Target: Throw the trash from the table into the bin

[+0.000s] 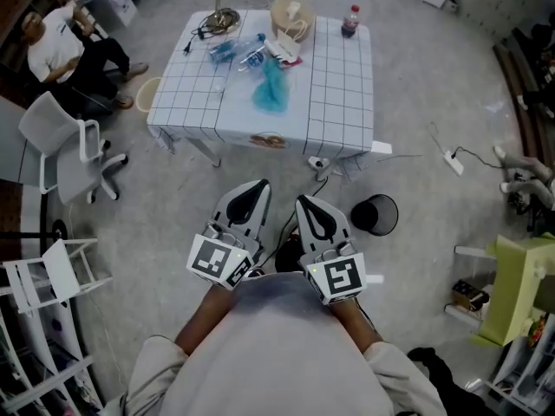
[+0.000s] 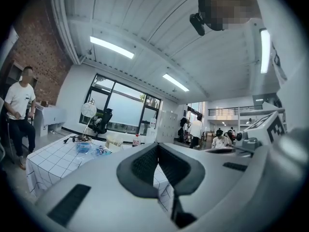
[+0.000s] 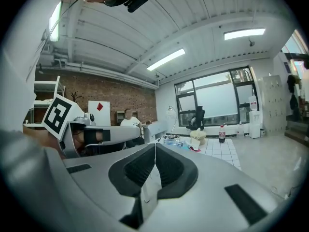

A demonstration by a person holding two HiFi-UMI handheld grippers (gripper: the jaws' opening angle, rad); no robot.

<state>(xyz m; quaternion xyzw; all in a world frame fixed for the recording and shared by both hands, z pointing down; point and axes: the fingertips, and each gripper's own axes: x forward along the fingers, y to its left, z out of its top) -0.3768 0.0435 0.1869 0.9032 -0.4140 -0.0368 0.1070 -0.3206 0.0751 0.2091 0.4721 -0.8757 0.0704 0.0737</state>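
The table (image 1: 342, 102) under a white grid cloth stands ahead of me in the head view. On it lie a crumpled blue bag (image 1: 270, 86), clear plastic bottles (image 1: 236, 52), a cola bottle (image 1: 349, 22), a round beige basket (image 1: 291, 16) and a cable bundle (image 1: 218, 20). A black bin (image 1: 375, 214) sits on the floor just right of my right gripper (image 1: 314, 208). My left gripper (image 1: 253, 196) is beside it. Both are shut and empty, held level and well short of the table. The left gripper view shows the left gripper (image 2: 158, 151) and the table (image 2: 50, 162). The right gripper view shows the right gripper (image 3: 155, 151) and the cola bottle (image 3: 221, 134).
A person sits at the far left (image 1: 61, 48) beside a white swivel chair (image 1: 74, 146). A power strip and cable (image 1: 453, 161) lie on the floor to the right. A yellow-green cabinet (image 1: 519, 284) stands at the right edge and white racks (image 1: 43, 319) at the left.
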